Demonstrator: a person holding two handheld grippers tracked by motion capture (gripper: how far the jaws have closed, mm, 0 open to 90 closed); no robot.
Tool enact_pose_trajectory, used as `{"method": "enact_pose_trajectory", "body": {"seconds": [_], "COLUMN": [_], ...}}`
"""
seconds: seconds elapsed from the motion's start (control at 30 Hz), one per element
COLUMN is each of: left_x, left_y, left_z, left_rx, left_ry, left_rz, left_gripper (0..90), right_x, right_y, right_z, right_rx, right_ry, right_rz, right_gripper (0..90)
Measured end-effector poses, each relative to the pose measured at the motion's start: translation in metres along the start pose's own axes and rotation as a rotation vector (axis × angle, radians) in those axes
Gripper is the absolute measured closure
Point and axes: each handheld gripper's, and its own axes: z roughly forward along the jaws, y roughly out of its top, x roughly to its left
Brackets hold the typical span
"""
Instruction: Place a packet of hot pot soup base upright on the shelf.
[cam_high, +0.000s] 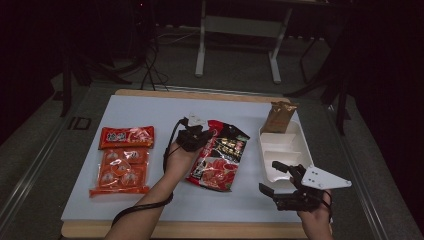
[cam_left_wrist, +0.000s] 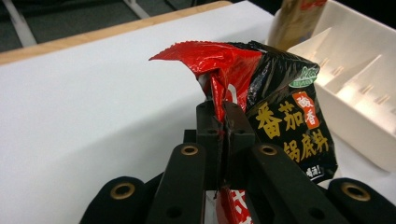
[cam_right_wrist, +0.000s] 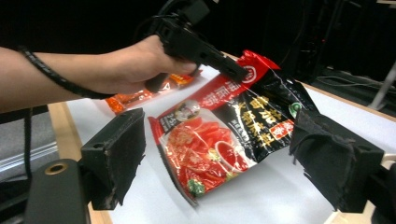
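Observation:
A red and black sauce packet (cam_high: 220, 155) lies in the middle of the white board, its far end lifted. My left gripper (cam_high: 197, 133) is shut on the packet's red top corner (cam_left_wrist: 219, 70), and the foil bunches above the closed jaws. The right gripper view shows the same packet (cam_right_wrist: 224, 140) with the left gripper (cam_right_wrist: 233, 70) pinching its upper edge. My right gripper (cam_high: 275, 177) hovers open near the front right of the board, beside the white tray (cam_high: 300, 145), with nothing between its padded fingers (cam_right_wrist: 119, 154).
An orange multi-pack of snacks (cam_high: 122, 160) lies at the left of the board. The white divided tray (cam_left_wrist: 369, 107) stands at the right, with a brown pouch (cam_high: 279, 116) upright at its far end. A wooden table edge (cam_high: 200, 230) runs along the front.

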Motion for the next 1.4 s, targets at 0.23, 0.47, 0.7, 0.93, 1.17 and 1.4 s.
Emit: {"method": "enact_pose_trajectory", "body": {"seconds": [0.23, 0.47, 0.7, 0.93, 1.17, 1.4], "left_x": [-0.018, -0.027, -0.027, -0.027, -0.030, -0.033], "left_y": [0.006, 0.010, 0.009, 0.005, 0.001, -0.001], "left_z": [-0.014, -0.029, -0.047, -0.066, -0.075, -0.079], "left_rx": [-0.066, -0.105, -0.162, -0.248, -0.326, -0.408], "left_ry": [-0.017, -0.026, -0.077, -0.145, -0.228, -0.345], "left_rz": [0.050, 0.081, 0.070, 0.027, -0.022, -0.042], "left_gripper": [88.5, 88.8, 88.8, 88.7, 88.6, 88.5], "right_x": [-0.001, -0.005, -0.007, -0.007, -0.010, -0.015], "right_y": [0.003, 0.005, 0.006, 0.011, 0.020, 0.034], "right_z": [-0.009, -0.015, -0.011, -0.004, 0.006, 0.014], "right_rx": [-0.044, -0.063, -0.034, -0.011, -0.016, -0.049], "right_ry": [-0.110, -0.167, -0.146, -0.119, -0.132, -0.089], "right_rz": [-0.026, -0.070, 0.001, 0.064, 0.067, 0.092], "right_gripper": [17.1, 15.9, 12.6, 10.4, 15.7, 25.6]}}
